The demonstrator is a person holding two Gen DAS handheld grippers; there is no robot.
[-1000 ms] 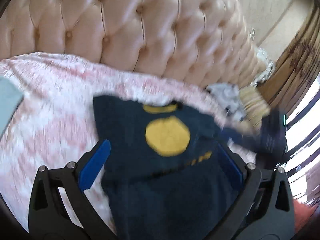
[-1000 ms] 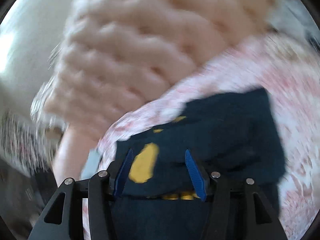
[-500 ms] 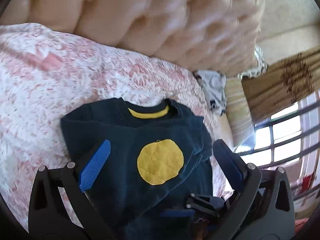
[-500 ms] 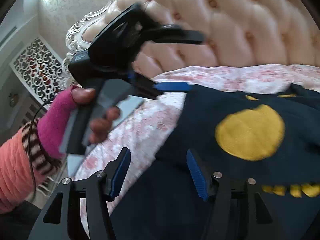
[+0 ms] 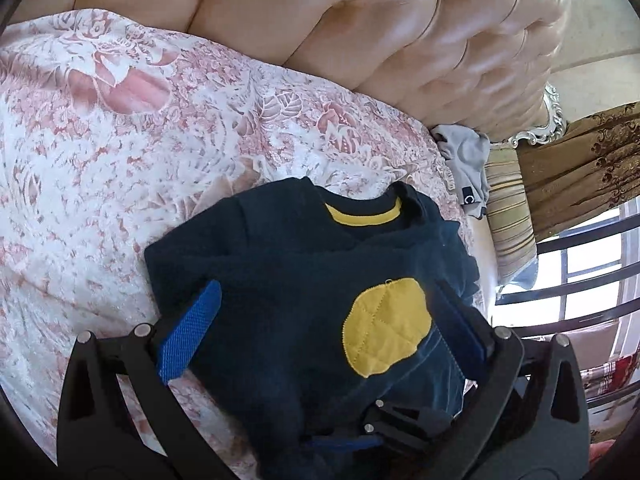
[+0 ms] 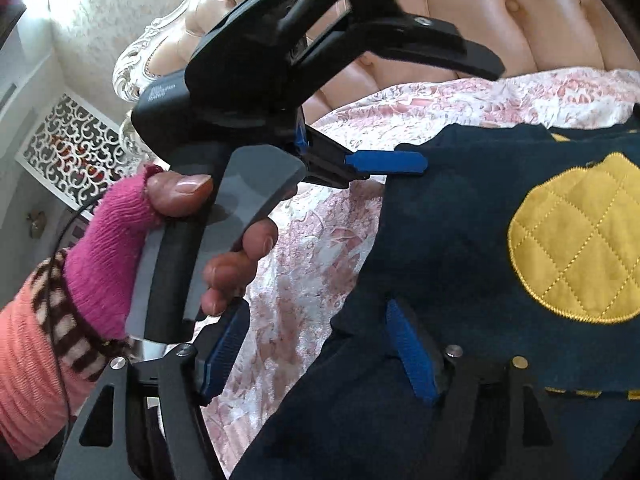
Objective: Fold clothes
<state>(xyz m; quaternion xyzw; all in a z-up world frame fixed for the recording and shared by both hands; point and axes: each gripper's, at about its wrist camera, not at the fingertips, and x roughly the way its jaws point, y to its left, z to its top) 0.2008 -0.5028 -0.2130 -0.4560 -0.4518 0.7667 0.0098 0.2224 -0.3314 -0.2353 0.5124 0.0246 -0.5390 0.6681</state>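
A navy sweater (image 5: pixel 304 280) with a round yellow quilted patch (image 5: pixel 386 328) and a yellow neck band lies folded on the pink floral bedspread (image 5: pixel 120 152). My left gripper (image 5: pixel 324 324) is open, its blue-padded fingers straddling the sweater just above it. My right gripper (image 6: pixel 316 354) is open low at the sweater's (image 6: pixel 460 248) left edge, one blue pad over the bedspread, the other over navy cloth. The left gripper's body (image 6: pixel 280 72), held by a hand in a pink fingerless glove, fills the right wrist view's upper left.
A tufted peach headboard (image 5: pixel 360 32) runs behind the bed. A grey garment (image 5: pixel 466 168) lies at the bed's far right corner beside a striped cushion (image 5: pixel 508 216). Brown curtains and a barred window (image 5: pixel 580 272) stand to the right.
Both grippers have dropped lower and closer to the sweater. The left view has swung left, so the sweater now sits further right and larger. Both stay open.
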